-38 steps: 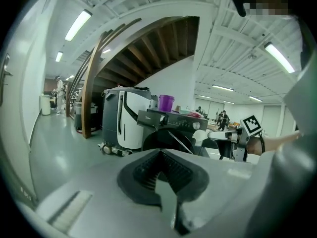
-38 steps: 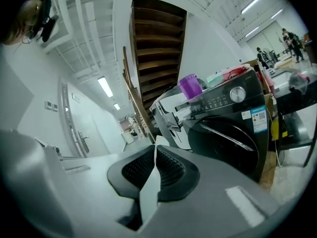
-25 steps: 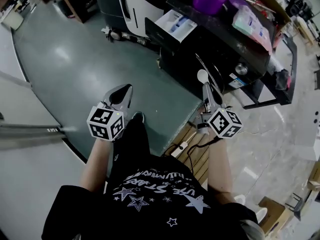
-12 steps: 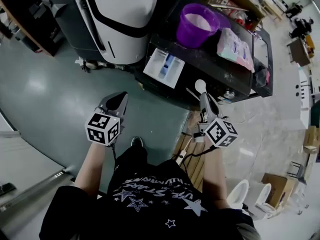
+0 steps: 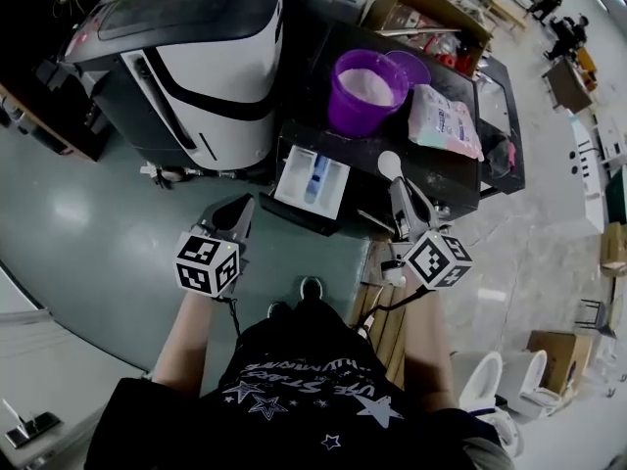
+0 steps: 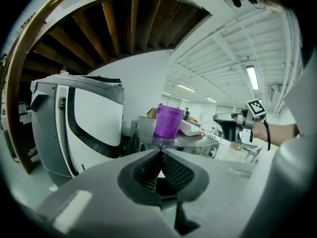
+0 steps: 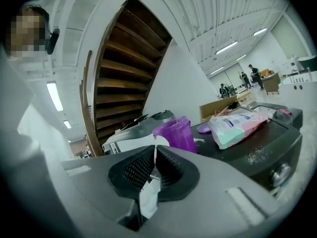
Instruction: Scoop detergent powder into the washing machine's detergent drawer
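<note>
Since a second ago the washer has drawn nearer beneath me. My left gripper (image 5: 235,215) has its jaws pressed together on nothing, just short of the pulled-out detergent drawer (image 5: 312,181). The purple tub (image 5: 364,91) of powder stands on the washer top (image 5: 446,176). My right gripper (image 5: 400,192) clamps the white scoop (image 5: 390,163) by its handle, right of the drawer. The detergent bag (image 5: 444,122) lies beyond.

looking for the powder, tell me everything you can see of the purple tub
The purple tub looks like translucent plastic: round, tapering downward, open-topped, holding pale powder. It stands upright on the dark machine top, beside a pink-and-white bag and behind the pulled-out drawer.
</note>
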